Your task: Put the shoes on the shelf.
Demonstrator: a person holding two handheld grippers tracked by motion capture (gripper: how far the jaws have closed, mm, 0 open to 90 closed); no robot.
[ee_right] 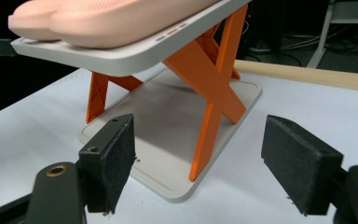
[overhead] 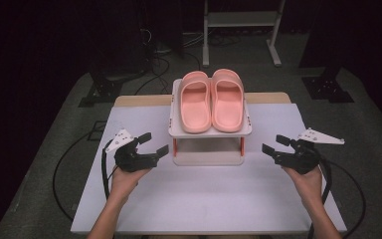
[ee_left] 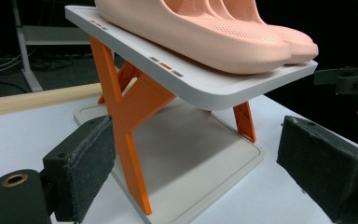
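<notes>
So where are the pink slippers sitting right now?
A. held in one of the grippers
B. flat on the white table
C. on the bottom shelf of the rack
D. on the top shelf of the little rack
D: the pink slippers lie side by side on the top shelf of the rack, held up by orange legs, with the bottom shelf bare.

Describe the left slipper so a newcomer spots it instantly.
Start at the white table, then the small two-tier stand with orange legs at its middle. On its top shelf sit two pink slippers; the left slipper is nearer the left tongs, toes pointing away.
</notes>
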